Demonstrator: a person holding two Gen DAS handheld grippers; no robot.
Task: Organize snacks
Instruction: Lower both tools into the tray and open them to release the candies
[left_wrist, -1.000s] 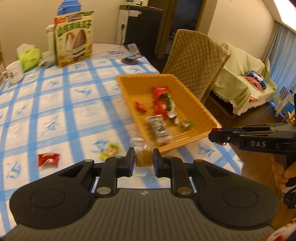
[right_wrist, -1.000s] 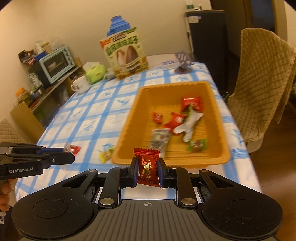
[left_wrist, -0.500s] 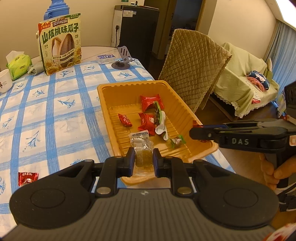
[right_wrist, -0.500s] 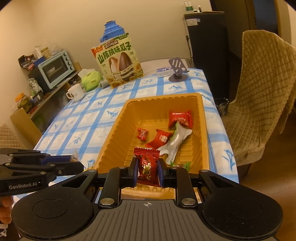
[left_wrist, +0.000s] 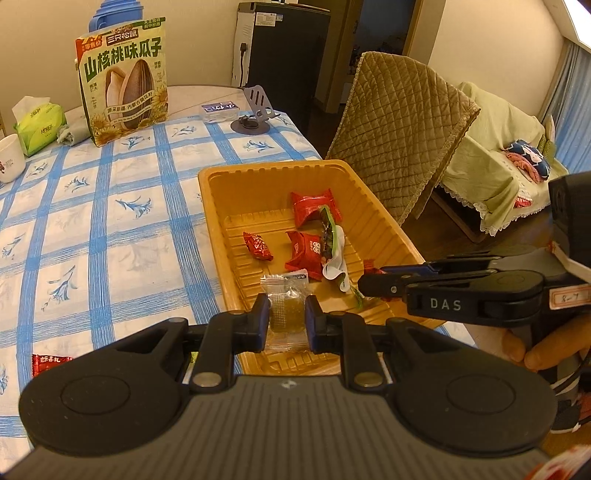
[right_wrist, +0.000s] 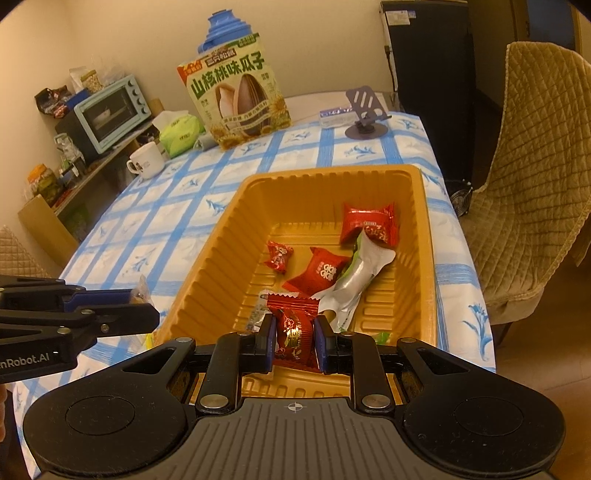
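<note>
An orange tray on the checked tablecloth holds several wrapped snacks, mostly red candies and a silver-green wrapper. My left gripper is shut on a clear packet with a yellow-green sweet, above the tray's near edge. My right gripper is shut on a red candy with gold print, above the tray's near end. The right gripper also shows in the left wrist view, the left gripper in the right wrist view. A red candy lies on the cloth at left.
A large sunflower-seed bag, a tissue pack, a white mug and a phone stand stand at the table's far end. A quilted chair is beside the tray. A shelf with a toaster oven is at left.
Both grippers have moved forward with their snacks, from short of the tray to over its near end. The tray now looks closer in both views.
</note>
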